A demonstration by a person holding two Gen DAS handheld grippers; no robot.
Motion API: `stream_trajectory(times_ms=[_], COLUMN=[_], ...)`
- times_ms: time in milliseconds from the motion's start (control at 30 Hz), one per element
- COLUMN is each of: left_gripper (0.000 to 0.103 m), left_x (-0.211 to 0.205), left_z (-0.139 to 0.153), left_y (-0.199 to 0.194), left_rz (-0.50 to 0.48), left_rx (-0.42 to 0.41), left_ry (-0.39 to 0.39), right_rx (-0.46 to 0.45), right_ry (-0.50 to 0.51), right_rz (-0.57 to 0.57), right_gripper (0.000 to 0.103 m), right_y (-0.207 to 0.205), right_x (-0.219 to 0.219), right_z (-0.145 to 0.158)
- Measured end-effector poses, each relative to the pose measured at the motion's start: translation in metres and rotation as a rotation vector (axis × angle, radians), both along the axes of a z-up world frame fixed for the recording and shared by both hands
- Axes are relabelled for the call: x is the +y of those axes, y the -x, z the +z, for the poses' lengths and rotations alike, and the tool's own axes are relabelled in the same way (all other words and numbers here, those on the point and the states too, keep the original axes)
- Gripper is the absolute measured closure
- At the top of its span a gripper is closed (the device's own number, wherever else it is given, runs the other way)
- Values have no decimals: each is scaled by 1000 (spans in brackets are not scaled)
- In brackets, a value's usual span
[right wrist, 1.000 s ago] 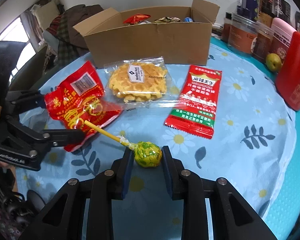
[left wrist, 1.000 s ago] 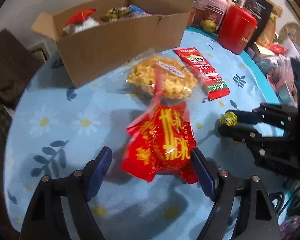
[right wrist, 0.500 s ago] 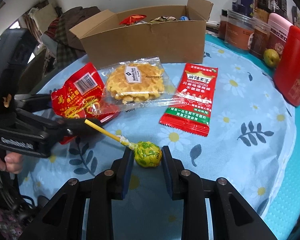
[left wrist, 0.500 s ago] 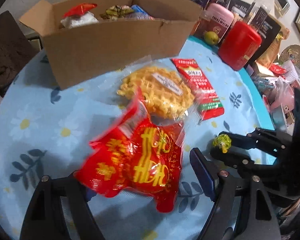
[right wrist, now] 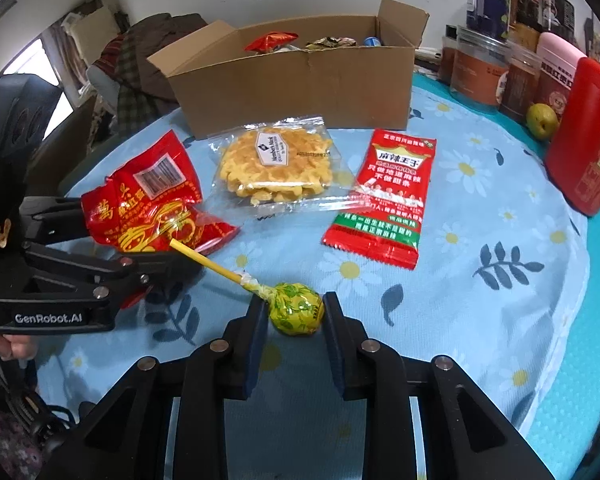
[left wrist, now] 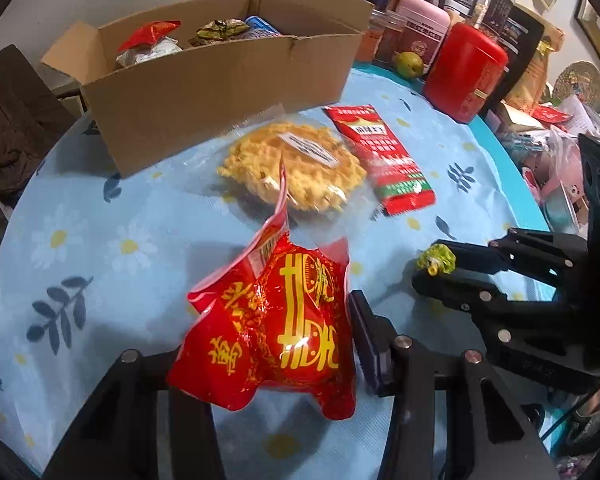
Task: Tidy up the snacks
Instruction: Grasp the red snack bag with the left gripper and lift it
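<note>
Red packet: the red snack packet (left wrist: 276, 320) is pinched in the left gripper (left wrist: 268, 344), lifted off the blue cloth, near side of the cardboard box (left wrist: 228, 92).
Lollipop: the green lollipop (right wrist: 296, 308) is clamped in the right gripper (right wrist: 294, 320), stick pointing left toward the packet.
Axis: the packet's long edge rises toward the box.
Direction: box lies straight ahead of both grippers, beyond the waffle pack (right wrist: 274, 164) and chili strip pack (right wrist: 384, 196).
Nearer: left gripper, I judge.
</note>
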State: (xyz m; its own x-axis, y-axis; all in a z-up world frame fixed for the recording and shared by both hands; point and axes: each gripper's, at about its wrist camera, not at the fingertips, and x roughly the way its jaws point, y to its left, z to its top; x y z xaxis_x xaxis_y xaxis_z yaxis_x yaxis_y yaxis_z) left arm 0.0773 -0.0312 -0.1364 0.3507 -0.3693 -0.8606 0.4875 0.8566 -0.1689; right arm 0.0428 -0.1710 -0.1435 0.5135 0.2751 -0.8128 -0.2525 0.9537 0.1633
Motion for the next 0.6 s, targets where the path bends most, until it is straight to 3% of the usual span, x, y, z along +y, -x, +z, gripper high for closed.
stream_trajectory(times_ms=[400, 600], left_gripper=[56, 53], left_x=[-12, -21], left_z=[-2, -4], left_y=[41, 47], left_rz=[-60, -52], left_rx=[35, 3], left_ry=[-28, -71], right_rx=[38, 33], right_ry=[9, 21], right_rz=[36, 31], right_gripper=[75, 75], right_y=[31, 36], right_x=[-2, 0], right_z=[0, -4])
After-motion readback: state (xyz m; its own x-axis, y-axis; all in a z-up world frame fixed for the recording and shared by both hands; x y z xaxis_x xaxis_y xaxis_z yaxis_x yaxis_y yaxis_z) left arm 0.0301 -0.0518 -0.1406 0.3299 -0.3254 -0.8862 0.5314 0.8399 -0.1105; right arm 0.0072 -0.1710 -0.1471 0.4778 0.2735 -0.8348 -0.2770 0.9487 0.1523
